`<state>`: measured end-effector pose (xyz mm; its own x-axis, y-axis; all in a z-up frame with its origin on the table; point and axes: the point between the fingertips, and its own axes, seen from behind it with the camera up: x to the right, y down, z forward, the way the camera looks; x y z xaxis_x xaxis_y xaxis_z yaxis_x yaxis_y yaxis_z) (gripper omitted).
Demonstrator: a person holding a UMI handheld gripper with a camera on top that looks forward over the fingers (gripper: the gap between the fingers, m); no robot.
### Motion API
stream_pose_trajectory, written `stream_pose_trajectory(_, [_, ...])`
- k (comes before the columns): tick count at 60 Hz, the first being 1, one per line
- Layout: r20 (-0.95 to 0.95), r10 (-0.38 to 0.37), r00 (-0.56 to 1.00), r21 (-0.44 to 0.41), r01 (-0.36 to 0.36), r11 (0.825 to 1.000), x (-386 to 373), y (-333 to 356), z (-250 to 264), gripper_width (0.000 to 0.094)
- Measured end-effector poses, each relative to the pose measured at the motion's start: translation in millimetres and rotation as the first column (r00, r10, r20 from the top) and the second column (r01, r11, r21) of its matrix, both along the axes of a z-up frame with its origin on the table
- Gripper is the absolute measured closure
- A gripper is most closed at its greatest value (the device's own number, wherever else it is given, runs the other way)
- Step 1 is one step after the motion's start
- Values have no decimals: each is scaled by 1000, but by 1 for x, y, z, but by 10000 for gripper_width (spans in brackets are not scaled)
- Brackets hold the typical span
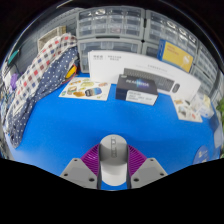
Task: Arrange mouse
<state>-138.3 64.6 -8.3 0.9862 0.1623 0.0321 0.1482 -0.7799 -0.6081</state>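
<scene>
Gripper (114, 168) is sitting low over the blue table surface (60, 125), fingers spread fairly wide. Small grey-white computer mouse (114, 156) is lying between the two purple-padded fingers (92, 158), lengthwise along them, nose pointing away from the camera. Can't tell whether the pads are actually pressing its sides; it looks to be resting on the blue surface with the fingers around it, so I'm calling it not clamped.

Beyond the fingers, a stretch of bare blue table, then a row of stuff along the far edge:
- dark rectangular box with a white label (137, 86), roughly straight ahead of the mouse, well apart from it
- flat white printed carton with pictures on it (84, 89), just beside the dark box, on its left
- white box with small print standing behind those two (103, 60)
- black keyboard-like slab (186, 102) off to the right of the dark box
- yellow-and-white package (178, 53) further back on the right

Checked red-white-blue cloth (38, 68) is hanging over something at the far left of the table. Clear plastic drawer units (112, 20) are stacked against the back wall.
</scene>
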Motion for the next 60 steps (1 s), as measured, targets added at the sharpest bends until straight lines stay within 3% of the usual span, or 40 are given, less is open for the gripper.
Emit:
stream_pose_trajectory(7, [-24, 5, 1000, 122, -2, 993, 28, 17, 79, 587])
stream_pose_trajectory(18, [-8, -16, 1000, 325, 18, 946, 130, 15, 204, 585])
stream_pose_trajectory(27, [-34, -78, 996, 420, 85, 904, 230, -6, 250, 587])
stream_pose_trajectory(31, [-56, -99, 994, 429, 113, 896, 271, -16, 245, 587])
stream_pose_trajectory(37, [-39, -129, 991, 393, 134, 910, 327, -30, 208, 588])
stream_pose_trajectory(47, [-14, -151, 988, 234, 150, 961, 382, -54, 106, 589])
stream_pose_trajectory(60, [-6, -157, 988, 75, 157, 985, 396, -79, 16, 581])
